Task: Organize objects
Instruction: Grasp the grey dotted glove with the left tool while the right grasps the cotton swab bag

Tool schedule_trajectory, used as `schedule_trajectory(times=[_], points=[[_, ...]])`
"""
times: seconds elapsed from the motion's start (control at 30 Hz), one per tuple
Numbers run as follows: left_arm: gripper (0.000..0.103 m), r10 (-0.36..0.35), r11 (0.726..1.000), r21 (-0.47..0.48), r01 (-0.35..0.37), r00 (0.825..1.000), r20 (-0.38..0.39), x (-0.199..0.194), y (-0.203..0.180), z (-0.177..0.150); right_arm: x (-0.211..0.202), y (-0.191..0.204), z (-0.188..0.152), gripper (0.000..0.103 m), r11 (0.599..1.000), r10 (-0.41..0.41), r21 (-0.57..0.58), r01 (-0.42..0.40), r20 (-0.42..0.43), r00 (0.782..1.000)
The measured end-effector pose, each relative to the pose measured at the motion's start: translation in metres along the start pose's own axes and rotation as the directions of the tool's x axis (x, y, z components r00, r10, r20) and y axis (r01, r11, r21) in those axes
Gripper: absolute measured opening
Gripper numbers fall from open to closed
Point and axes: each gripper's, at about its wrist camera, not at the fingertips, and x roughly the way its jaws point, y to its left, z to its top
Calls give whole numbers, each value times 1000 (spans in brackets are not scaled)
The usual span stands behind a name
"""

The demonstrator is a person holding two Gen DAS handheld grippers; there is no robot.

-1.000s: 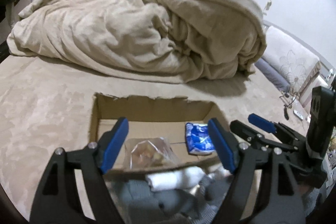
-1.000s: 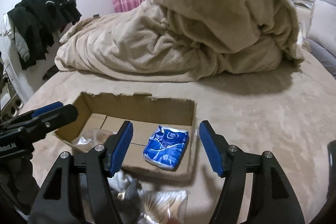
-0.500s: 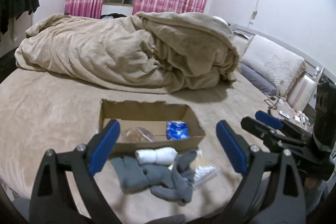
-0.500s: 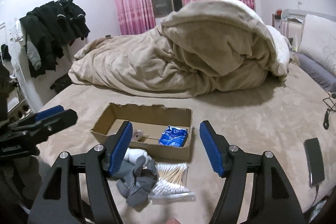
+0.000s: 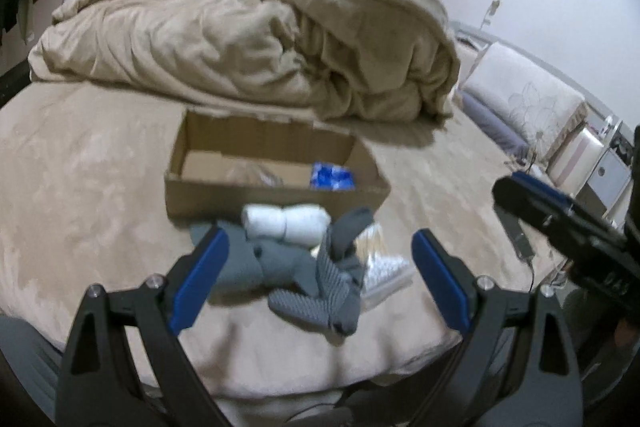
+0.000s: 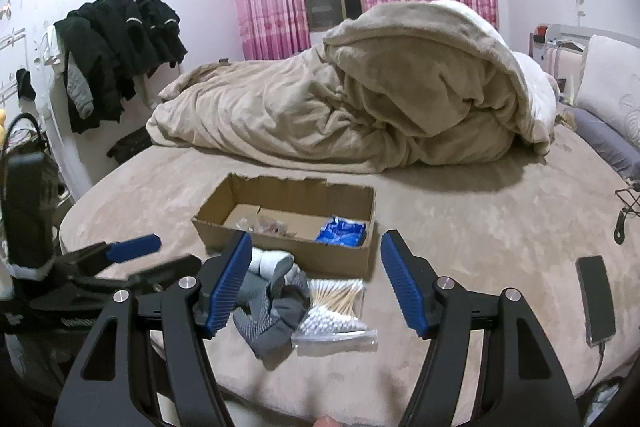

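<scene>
An open cardboard box [image 5: 276,193] [image 6: 288,251] lies on the bed. It holds a blue packet [image 5: 332,177] [image 6: 342,229] and a clear plastic bag [image 5: 252,175] [image 6: 260,223]. In front of the box lie rolled white socks [image 5: 284,225] [image 6: 270,263], grey socks [image 5: 316,279] [image 6: 272,315] and a bag of cotton swabs [image 6: 336,311] [image 5: 384,267]. My left gripper [image 5: 320,283] is open and empty, held above the grey socks. My right gripper [image 6: 316,287] is open and empty, above the swabs and socks.
A heaped beige blanket [image 6: 360,99] fills the back of the bed. A phone [image 6: 596,299] with its cable lies at the right edge. Dark clothes [image 6: 116,43] hang at the left wall. Pillows [image 5: 528,99] are at the right.
Both grippers have pulled back and up from the box. The socks and swab bag in front of the box have come fully into view. Both stay open.
</scene>
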Motion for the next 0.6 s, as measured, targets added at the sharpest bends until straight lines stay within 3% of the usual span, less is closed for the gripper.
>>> schedule_trajectory(times=[0.33,0.6], points=[[93,-4,1000,18,6,994,-107,53,-3,-34,36,-13,-23,70,1000,7,20,-5,-89,996],[76,-3,999,38,10,986,-169,84,-2,-56,70,-25,-38,70,998,35,64,-25,-162,986]])
